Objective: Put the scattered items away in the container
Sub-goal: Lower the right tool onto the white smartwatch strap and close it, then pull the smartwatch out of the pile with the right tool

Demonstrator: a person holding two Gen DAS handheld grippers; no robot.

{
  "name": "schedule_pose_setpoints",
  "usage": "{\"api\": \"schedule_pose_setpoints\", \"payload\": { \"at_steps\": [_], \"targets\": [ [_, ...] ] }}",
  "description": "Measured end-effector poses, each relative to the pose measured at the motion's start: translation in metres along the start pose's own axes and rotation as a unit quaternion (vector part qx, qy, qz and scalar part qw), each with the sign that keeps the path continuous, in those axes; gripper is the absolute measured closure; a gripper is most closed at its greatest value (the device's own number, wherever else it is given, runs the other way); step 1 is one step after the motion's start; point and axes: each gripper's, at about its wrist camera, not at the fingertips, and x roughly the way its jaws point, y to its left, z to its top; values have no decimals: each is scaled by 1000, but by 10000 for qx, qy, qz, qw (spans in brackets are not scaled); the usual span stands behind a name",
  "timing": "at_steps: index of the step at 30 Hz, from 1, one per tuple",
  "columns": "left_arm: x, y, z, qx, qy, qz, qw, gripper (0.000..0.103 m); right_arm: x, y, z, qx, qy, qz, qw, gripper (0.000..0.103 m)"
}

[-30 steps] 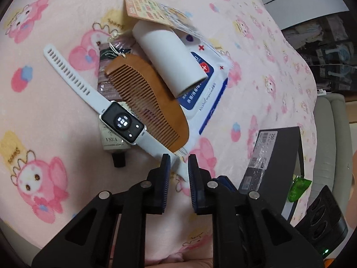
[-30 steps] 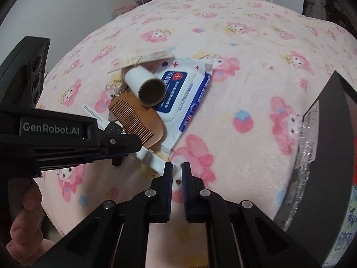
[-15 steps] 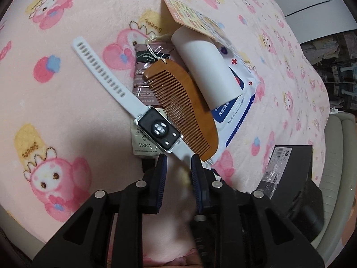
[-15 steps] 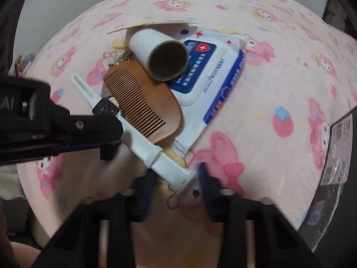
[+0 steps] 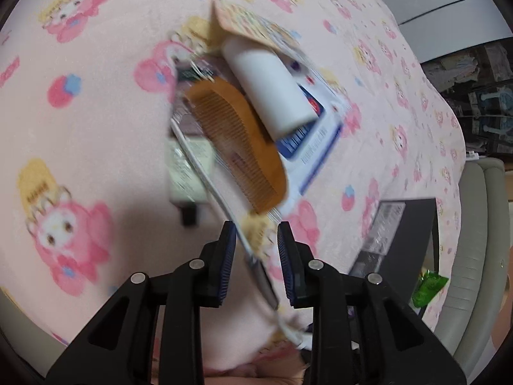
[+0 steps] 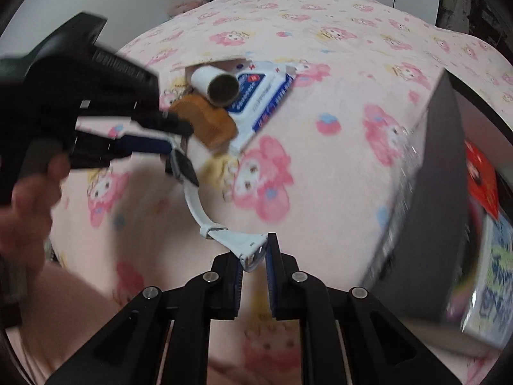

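Note:
My right gripper is shut on the end of the white watch strap and holds the watch lifted off the pink blanket. The watch hangs between my left gripper's fingers; in the left wrist view the watch passes edge-on through my open left gripper. Beyond lie a wooden comb, a white roll, a blue-and-white wipes pack and a pale tube. The black container stands at the right.
A printed card lies under the far end of the roll. The black box also shows in the left wrist view, with a green wrapper beside it. A grey cushioned seat lies beyond the bed edge.
My right gripper closed on the strap end and pulled the watch off the pile, toward me. My left gripper opened a little and moved nearer the pile. Both views blurred from motion.

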Motion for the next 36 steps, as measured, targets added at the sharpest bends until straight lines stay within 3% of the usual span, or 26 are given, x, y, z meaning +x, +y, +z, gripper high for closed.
{"api": "schedule_pose_setpoints", "payload": {
  "at_steps": [5,9,17,21,26,29,31,36],
  "targets": [
    [24,-40,-40,711,359,6,9968,78,-9,-28,-32,456,250,159,9985,93],
    [31,-63,-66,1207,477,132,9915,78,-39,-50,-68,514,307,-102,9982,93],
    [42,-74,-97,1377,620,294,9881,74,-64,-119,-120,1446,460,-261,9881,93],
    [32,-61,-93,1005,289,519,9932,74,-61,-109,-107,1426,375,92,9890,93],
    [35,-51,-87,705,338,470,9958,74,-31,-73,-76,925,429,293,9944,88],
    [37,-52,-88,746,305,470,9956,74,-6,-67,-67,924,621,476,9926,75],
    [39,-54,-89,847,327,492,9947,74,4,-63,-65,719,611,410,9947,67],
    [40,-54,-87,786,410,314,9956,74,15,-58,-62,554,491,243,9970,67]
  ]
}}
